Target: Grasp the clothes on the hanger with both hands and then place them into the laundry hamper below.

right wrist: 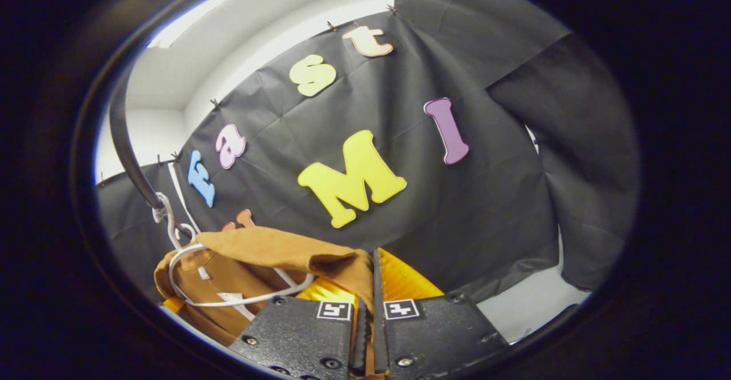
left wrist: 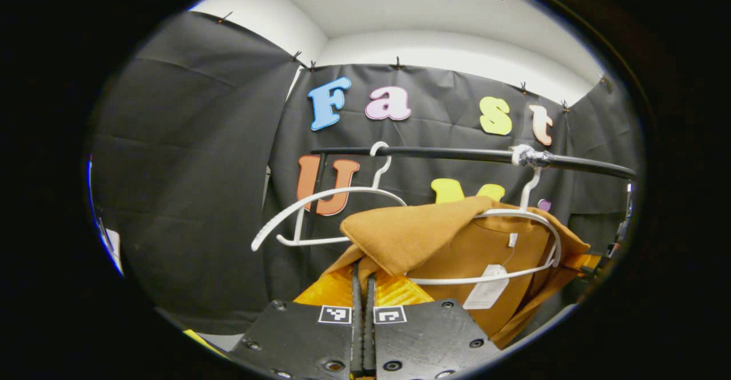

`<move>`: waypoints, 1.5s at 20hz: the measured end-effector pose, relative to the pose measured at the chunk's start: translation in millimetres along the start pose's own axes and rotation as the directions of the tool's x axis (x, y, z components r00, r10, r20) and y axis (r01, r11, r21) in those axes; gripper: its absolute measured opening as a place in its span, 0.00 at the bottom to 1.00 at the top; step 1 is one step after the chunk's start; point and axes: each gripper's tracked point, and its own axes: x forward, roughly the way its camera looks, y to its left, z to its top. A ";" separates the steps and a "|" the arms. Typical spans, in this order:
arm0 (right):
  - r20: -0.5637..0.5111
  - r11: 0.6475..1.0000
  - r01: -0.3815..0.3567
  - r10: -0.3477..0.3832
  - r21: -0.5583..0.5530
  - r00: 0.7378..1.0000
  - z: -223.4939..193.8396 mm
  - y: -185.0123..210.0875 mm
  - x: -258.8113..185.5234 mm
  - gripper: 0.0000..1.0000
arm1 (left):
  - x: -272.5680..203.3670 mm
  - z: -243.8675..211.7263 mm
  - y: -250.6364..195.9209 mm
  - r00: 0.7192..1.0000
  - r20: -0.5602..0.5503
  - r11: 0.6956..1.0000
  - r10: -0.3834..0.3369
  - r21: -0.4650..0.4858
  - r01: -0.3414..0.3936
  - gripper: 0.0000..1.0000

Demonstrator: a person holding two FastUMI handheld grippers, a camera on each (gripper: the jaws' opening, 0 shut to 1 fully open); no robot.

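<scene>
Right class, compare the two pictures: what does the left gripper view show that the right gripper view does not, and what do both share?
Left gripper view alone: a second, bare white hanger on the rail, and a paper tag dangling at the garment's collar.

Right gripper view alone: the right gripper, shut on a fold of the cloth.

Both: the brown garment pulled partly off its white hanger, and the black rail. The left gripper pinches the garment too.
</scene>
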 end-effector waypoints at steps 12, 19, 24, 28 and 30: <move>-0.153 0.998 -0.014 0.023 0.058 0.988 -27.8 -15.0 52.4 0.08 | 27.6 11.0 23.2 0.999 -0.046 1.000 -0.027 -0.006 0.026 0.00; -0.175 0.997 -0.021 0.034 0.076 0.984 -36.3 -17.1 60.7 0.07 | 36.2 -16.0 29.8 0.995 -0.089 0.996 -0.049 -0.083 0.041 0.00; -0.232 0.995 -0.033 0.056 0.098 0.971 -49.0 -20.7 68.8 0.07 | 43.3 -42.5 46.6 0.984 -0.161 0.982 -0.075 -0.183 0.045 0.00; -0.278 0.993 -0.032 0.063 0.116 0.958 -64.8 -26.5 70.6 0.07 | 35.2 -63.3 50.4 0.977 -0.193 0.979 -0.086 -0.198 0.047 0.00; -0.298 0.991 -0.022 0.061 0.133 0.953 -73.7 -31.3 70.5 0.07 | 31.6 -73.6 51.5 0.973 -0.213 0.977 -0.090 -0.209 0.045 0.00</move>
